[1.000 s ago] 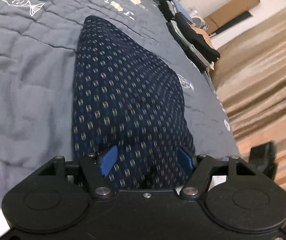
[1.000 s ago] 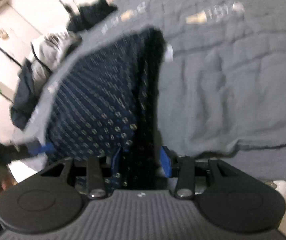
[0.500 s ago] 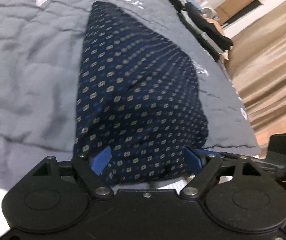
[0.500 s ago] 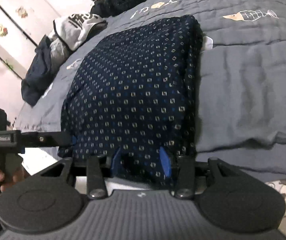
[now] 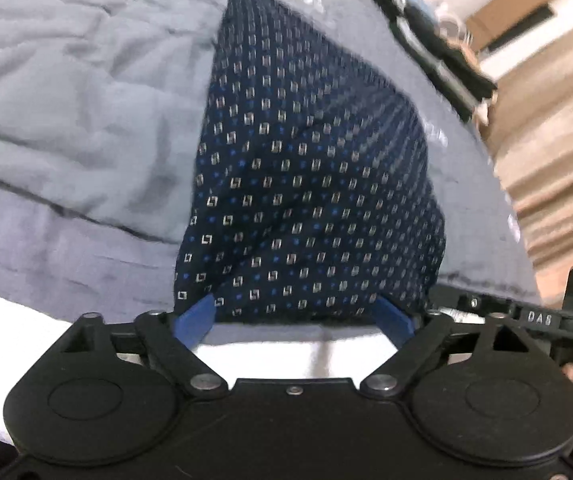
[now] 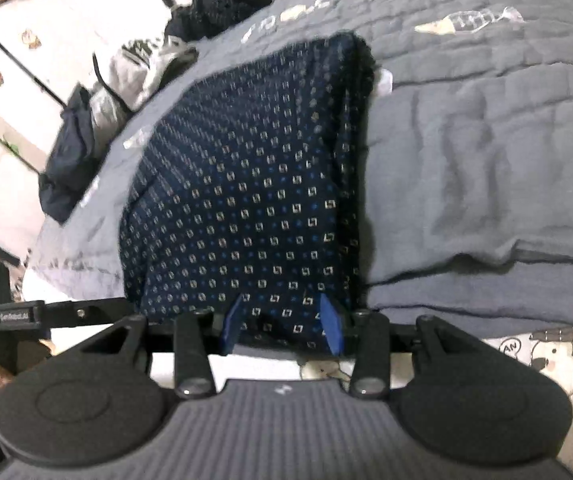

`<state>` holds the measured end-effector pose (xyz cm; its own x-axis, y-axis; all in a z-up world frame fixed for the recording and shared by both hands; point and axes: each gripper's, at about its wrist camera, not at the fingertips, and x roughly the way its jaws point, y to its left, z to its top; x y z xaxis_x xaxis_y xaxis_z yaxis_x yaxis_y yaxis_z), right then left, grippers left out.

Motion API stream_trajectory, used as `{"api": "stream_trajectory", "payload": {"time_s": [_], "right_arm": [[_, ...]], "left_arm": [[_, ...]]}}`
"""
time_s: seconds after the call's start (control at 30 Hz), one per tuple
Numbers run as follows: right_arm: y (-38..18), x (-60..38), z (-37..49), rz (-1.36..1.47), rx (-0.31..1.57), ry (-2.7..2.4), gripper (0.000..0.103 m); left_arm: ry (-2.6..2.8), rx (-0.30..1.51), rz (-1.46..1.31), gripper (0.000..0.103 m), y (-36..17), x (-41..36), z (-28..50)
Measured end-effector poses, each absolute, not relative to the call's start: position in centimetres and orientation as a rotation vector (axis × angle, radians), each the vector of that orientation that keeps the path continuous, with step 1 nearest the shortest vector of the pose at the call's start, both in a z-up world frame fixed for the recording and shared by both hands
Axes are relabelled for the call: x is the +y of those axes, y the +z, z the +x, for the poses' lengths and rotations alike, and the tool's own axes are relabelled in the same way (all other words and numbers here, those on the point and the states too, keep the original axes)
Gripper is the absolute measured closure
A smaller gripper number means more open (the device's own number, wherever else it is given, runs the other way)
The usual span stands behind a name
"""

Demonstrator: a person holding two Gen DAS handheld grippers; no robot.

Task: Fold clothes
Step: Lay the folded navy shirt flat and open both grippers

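Observation:
A folded navy garment (image 5: 310, 184) with small white squares and blue dots lies flat on a grey quilt (image 5: 86, 120). Its near hem reaches the quilt's front edge. My left gripper (image 5: 295, 319) is open wide, its blue fingertips (image 5: 194, 320) at the hem's two ends without pinching it. In the right wrist view the same garment (image 6: 254, 200) runs away from my right gripper (image 6: 282, 323). That gripper's fingers (image 6: 332, 322) stand closer together, with the hem's right corner bunched between them. The left gripper (image 6: 14, 314) shows at the left, held by a hand.
Piles of dark and light clothes lie along the bed's far side (image 5: 446, 60) (image 6: 146, 68). A dark garment (image 6: 70, 168) hangs off the quilt's left edge. A white cartoon-print sheet (image 6: 546, 356) shows below the quilt (image 6: 486, 160). Tan curtains (image 5: 558, 120) hang to the right.
The garment has come down flat on the quilt, with its hem drawn to the front edge. My left gripper has opened wider and let the hem go. The right gripper's finger gap is unchanged.

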<state>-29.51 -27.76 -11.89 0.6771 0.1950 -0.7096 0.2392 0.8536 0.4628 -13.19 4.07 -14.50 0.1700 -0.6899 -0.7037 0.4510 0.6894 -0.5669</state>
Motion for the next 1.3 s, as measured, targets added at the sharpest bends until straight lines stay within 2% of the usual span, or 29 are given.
{"api": "stream_trajectory", "payload": {"time_s": [0.03,0.33,0.47,0.97,1.3], "right_arm": [[-11.7,-27.9,-29.6,0.563,0.823,-0.039,0.061],[-9.6,-28.9,-30.3,0.553,0.689,-0.146,0.053],[-9.4,-29.0,-29.9,0.516,0.689,-0.179,0.052],[-8.3,-28.2,-29.1,0.418,0.679,-0.223,0.051],[-8.1,-26.2,-28.2,0.412,0.738,-0.152,0.051]], "left_arm": [[-0.814,1.097,-0.260,0.000,-14.0,4.5,-13.4],[-0.659,0.856,-0.137,0.000,-10.3,5.1,-14.0],[-0.620,0.794,-0.048,0.000,-8.3,4.0,-13.9],[-0.489,0.732,0.207,0.000,-5.6,0.4,-14.7],[-0.504,0.740,0.256,0.000,-5.3,-0.1,-15.9]]}}
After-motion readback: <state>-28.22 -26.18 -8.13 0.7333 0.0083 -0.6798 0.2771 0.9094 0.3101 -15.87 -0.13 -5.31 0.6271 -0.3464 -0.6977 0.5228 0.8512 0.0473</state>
